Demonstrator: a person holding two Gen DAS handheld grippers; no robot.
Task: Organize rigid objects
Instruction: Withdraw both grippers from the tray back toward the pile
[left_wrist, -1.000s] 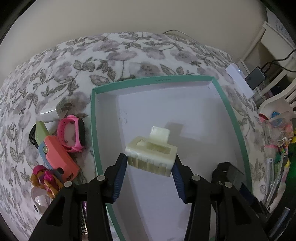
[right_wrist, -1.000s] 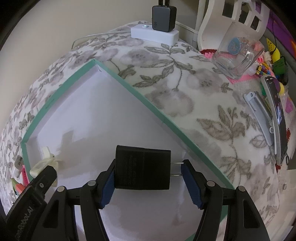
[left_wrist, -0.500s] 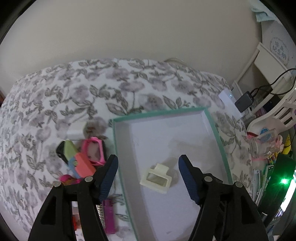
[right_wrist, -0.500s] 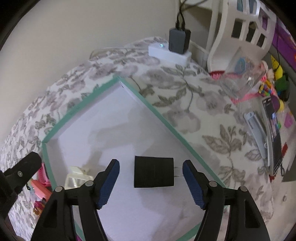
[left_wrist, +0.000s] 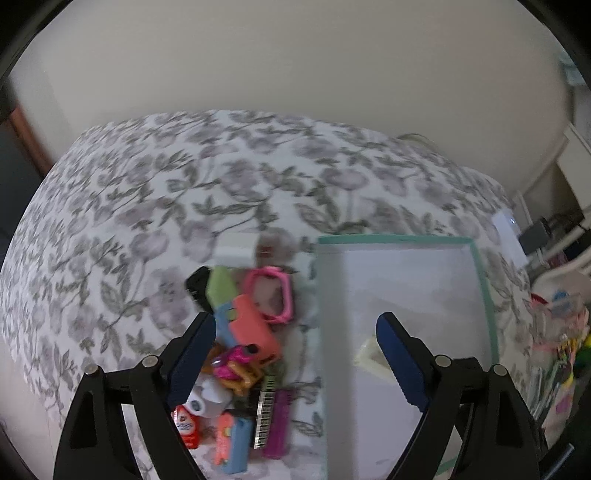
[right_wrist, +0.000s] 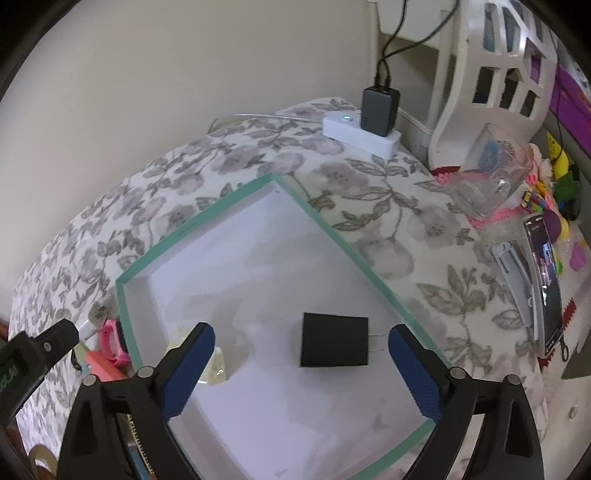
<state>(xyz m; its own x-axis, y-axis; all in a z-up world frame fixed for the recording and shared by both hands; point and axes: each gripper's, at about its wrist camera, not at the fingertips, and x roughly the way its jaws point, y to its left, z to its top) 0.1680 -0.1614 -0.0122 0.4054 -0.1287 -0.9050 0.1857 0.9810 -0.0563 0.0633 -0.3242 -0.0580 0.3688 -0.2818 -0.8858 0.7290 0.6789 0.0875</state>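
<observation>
A teal-rimmed white box (left_wrist: 482, 295) (right_wrist: 325, 225) lies on the flowered cloth. Inside it rest a cream clip (left_wrist: 369, 358) (right_wrist: 216, 369) and a black plug adapter (right_wrist: 334, 339). My left gripper (left_wrist: 295, 325) hovers over the box's left rim, its jaws opening, and nothing is pressed between them. To its left lies a pile of small things, among them a pink watch (left_wrist: 273, 295) and a coral case (left_wrist: 253, 332). My right gripper (right_wrist: 301, 334) hangs above the adapter with its jaws opening, clear of it.
A white power strip (right_wrist: 360, 133) with a black charger (right_wrist: 380, 110) sits at the cloth's far edge. At the right are a tipped glass (right_wrist: 491, 177), a phone (right_wrist: 546, 288) and a white chair (right_wrist: 491, 74). The left gripper's finger (right_wrist: 48, 343) shows in the right wrist view.
Both grippers spread wide and rose, leaving the cream clip and the black adapter lying in the box. The left gripper also swung left toward the pile.
</observation>
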